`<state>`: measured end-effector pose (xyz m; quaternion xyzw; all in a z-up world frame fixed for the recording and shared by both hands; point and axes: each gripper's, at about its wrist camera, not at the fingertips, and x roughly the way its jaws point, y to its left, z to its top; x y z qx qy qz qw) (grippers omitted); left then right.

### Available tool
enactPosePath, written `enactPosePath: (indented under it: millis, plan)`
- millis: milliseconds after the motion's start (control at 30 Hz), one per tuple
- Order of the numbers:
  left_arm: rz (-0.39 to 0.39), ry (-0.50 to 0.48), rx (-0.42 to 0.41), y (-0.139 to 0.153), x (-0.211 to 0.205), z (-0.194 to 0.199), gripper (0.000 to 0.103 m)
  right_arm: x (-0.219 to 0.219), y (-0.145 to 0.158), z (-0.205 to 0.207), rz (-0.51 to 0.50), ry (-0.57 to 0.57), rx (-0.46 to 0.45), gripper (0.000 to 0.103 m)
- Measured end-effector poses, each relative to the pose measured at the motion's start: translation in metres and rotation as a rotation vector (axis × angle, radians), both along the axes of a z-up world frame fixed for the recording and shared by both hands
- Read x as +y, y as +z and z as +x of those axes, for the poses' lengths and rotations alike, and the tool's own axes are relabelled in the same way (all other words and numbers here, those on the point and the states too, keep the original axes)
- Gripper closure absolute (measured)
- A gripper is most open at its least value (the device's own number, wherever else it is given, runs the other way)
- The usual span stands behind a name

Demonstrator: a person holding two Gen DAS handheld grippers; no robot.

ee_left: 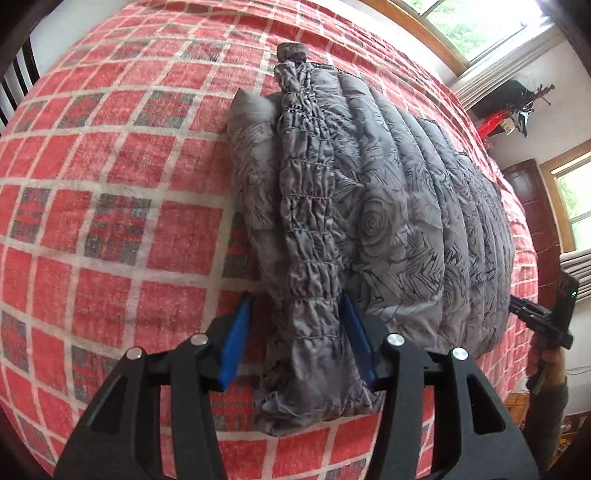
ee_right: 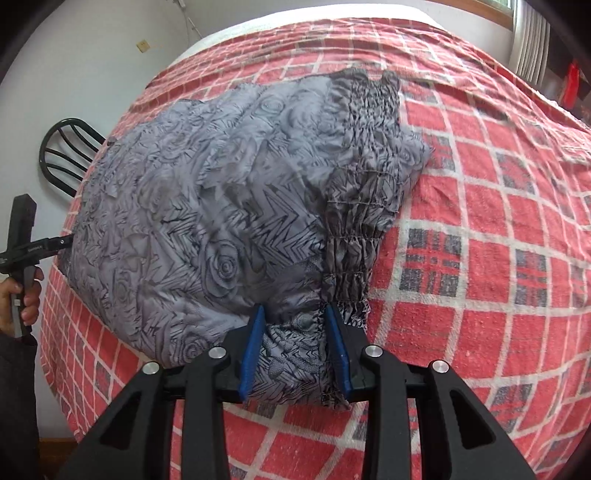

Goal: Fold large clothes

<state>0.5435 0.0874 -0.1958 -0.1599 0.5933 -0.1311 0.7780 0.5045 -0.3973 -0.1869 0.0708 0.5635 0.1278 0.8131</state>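
Observation:
A grey quilted jacket with a rose print lies folded on a red checked bedspread. Its gathered elastic hem runs down between the blue pads of my left gripper. The left pad stands clear of the cloth, so this gripper is open around the hem end. In the right wrist view the same jacket spreads left, and my right gripper is shut on its near corner beside the hem, with cloth bunched tight between the pads.
The bedspread stretches wide to the right. A dark chair back stands by the white wall at left. Windows and a brown door are at the room's edge. A hand holds the other gripper's handle.

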Motion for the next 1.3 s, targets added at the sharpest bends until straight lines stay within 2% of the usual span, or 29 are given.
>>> enactPosePath:
  millis: [200, 400, 500, 567, 633, 767, 900, 1000, 1067, 1167, 1200, 1233, 1267, 1300]
  plan:
    - [0.009, -0.003, -0.016, 0.011, 0.001, -0.007, 0.056, 0.005, 0.011, -0.004, -0.030, -0.002, -0.003, 0.068]
    - [0.013, 0.004, -0.060, 0.033, 0.008, -0.011, 0.056, -0.001, 0.035, -0.010, -0.004, -0.013, -0.035, 0.068]
    - [0.009, 0.015, -0.089, 0.046, 0.014, -0.011, 0.048, -0.004, 0.047, -0.008, 0.013, -0.015, -0.059, 0.067]
    - [0.010, 0.021, -0.101, 0.052, 0.016, -0.008, 0.036, -0.005, 0.050, -0.006, 0.014, -0.014, -0.065, 0.067]
    - [-0.001, 0.031, -0.102, 0.053, 0.018, -0.004, 0.032, -0.004, 0.051, -0.001, 0.013, -0.013, -0.068, 0.067]
    - [-0.033, 0.044, -0.079, 0.043, 0.020, 0.013, 0.021, 0.002, 0.039, 0.008, 0.007, 0.001, -0.045, 0.067]
    - [-0.011, 0.051, -0.031, 0.022, 0.015, 0.032, 0.021, 0.007, 0.022, 0.012, -0.016, 0.034, -0.021, 0.067]
    - [-0.055, 0.055, -0.004, 0.007, 0.011, 0.042, 0.021, 0.005, 0.018, 0.015, 0.008, 0.042, -0.016, 0.067]
    - [-0.111, 0.045, 0.011, -0.004, 0.005, 0.046, 0.019, 0.002, 0.016, 0.017, 0.028, 0.045, -0.011, 0.067]
    - [-0.125, 0.022, 0.002, -0.008, -0.006, 0.049, 0.018, 0.002, 0.015, 0.018, 0.030, 0.052, -0.008, 0.067]
    - [-0.130, 0.020, 0.000, -0.009, -0.008, 0.051, 0.019, 0.003, 0.015, 0.018, 0.027, 0.054, -0.009, 0.067]
    - [-0.137, 0.023, -0.001, -0.009, -0.009, 0.052, 0.027, 0.003, 0.014, 0.018, 0.027, 0.055, -0.009, 0.067]
    - [-0.162, 0.022, 0.004, -0.010, -0.010, 0.053, 0.044, 0.003, 0.014, 0.018, 0.026, 0.054, -0.009, 0.067]
    - [-0.182, 0.021, 0.010, -0.010, -0.011, 0.054, 0.048, 0.002, 0.014, 0.018, 0.025, 0.054, -0.009, 0.067]
